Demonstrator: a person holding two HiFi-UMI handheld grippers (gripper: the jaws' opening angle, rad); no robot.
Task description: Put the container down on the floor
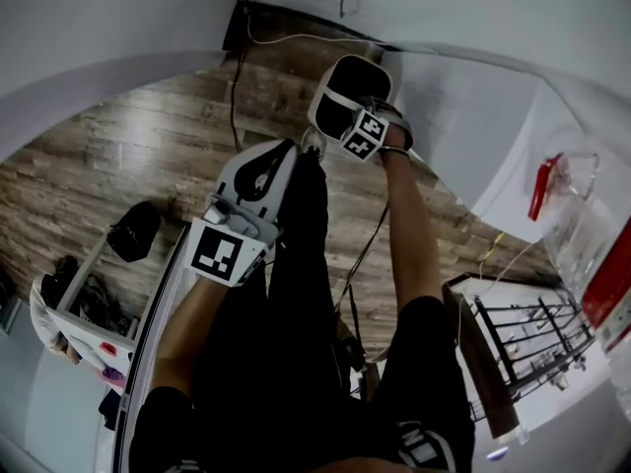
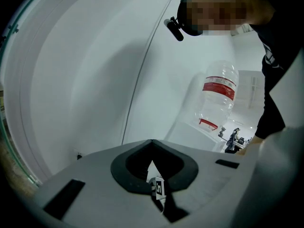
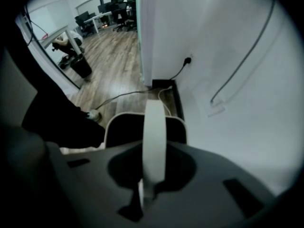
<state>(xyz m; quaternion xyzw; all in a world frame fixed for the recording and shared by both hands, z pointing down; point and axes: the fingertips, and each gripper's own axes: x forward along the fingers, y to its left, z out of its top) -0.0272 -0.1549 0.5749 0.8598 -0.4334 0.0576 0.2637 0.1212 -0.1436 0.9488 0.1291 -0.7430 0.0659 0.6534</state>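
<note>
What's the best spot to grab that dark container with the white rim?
The white handle, arching upright over the container, taken from straight above: the thin band fits between two jaws. The right gripper is clamped on it there.

a brown wood plank floor [image 1: 118, 166] runs up to plain white walls [image 2: 85, 56], where a dark cable [image 3: 121, 97] trails from a wall socket [image 3: 188, 60], and far off, in even light, stand desks [image 3: 102, 17], black office chairs [image 3: 121, 9] and a black bin [image 3: 81, 66].
</note>
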